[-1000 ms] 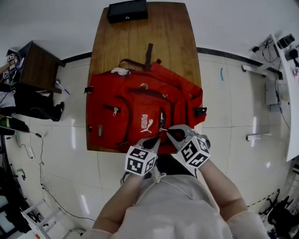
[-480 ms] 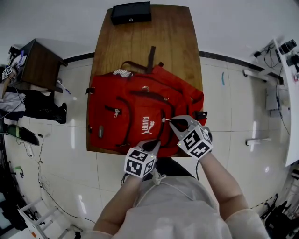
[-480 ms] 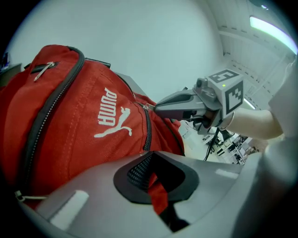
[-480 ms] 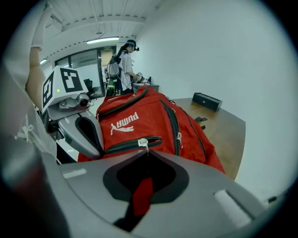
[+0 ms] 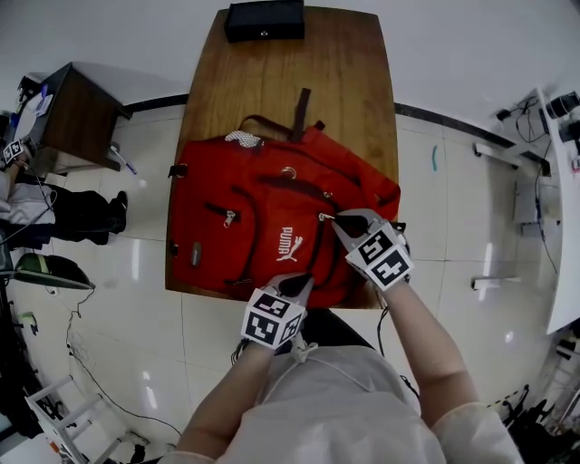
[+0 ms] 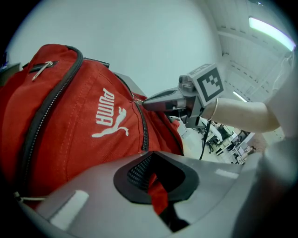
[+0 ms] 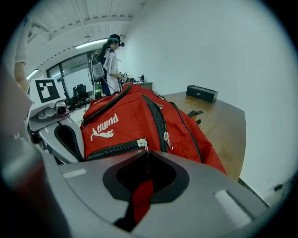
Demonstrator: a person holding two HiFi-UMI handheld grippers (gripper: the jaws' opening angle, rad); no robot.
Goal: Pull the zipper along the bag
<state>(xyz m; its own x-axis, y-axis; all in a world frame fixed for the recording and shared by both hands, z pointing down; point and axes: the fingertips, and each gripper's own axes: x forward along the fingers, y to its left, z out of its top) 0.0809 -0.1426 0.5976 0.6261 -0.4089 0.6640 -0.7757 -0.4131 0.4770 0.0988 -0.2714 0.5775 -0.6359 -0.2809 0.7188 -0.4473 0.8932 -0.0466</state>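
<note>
A red backpack [image 5: 272,227] with a white logo lies flat on the wooden table [image 5: 299,82]. My right gripper [image 5: 333,218] holds the small metal zipper pull [image 5: 322,217] of the dark front-pocket zipper. In the right gripper view the pull [image 7: 141,143] runs down between the jaws, which are starting to open. My left gripper [image 5: 294,283] is shut on red fabric at the bag's near edge. That pinched fabric [image 6: 156,195] shows between its jaws in the left gripper view, where the right gripper [image 6: 148,102] points at the zipper line.
A black box [image 5: 265,18] sits at the table's far end. A dark side table [image 5: 77,113] stands on the tiled floor to the left. In the right gripper view a person [image 7: 108,65] stands beyond the bag. The table's near edge lies just under both grippers.
My right gripper has moved away from me along the zipper, taking the pull with it. The left gripper has stayed clamped on the bag's near edge.
</note>
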